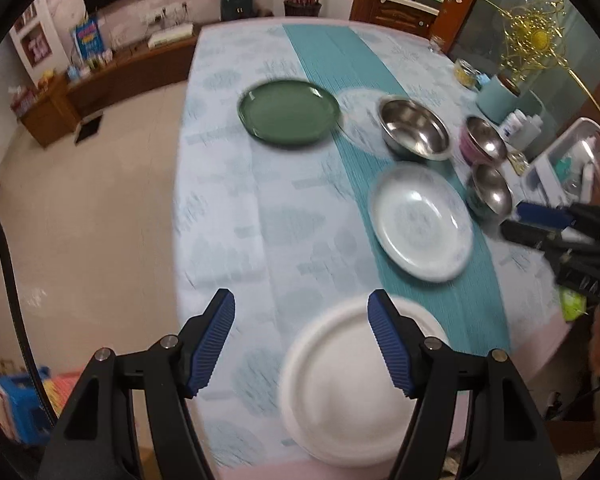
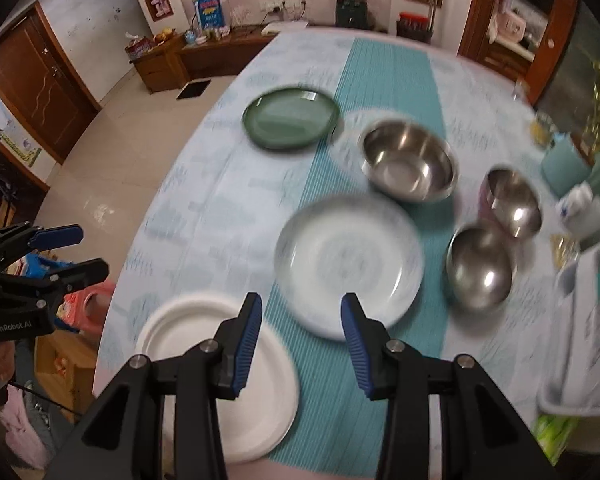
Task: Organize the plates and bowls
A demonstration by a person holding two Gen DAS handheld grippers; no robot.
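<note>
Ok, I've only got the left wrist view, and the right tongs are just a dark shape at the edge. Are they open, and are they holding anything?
Observer: In the right wrist view the right tongs are open, with nothing between them.
Operator: What lies ahead of them?
Observer: The patterned plate, just beyond the fingertips, on the teal runner.
Operator: And where do my left tongs show from there?
Observer: The left tongs appear off the side of the table, left of the white plate, not over it.
</note>
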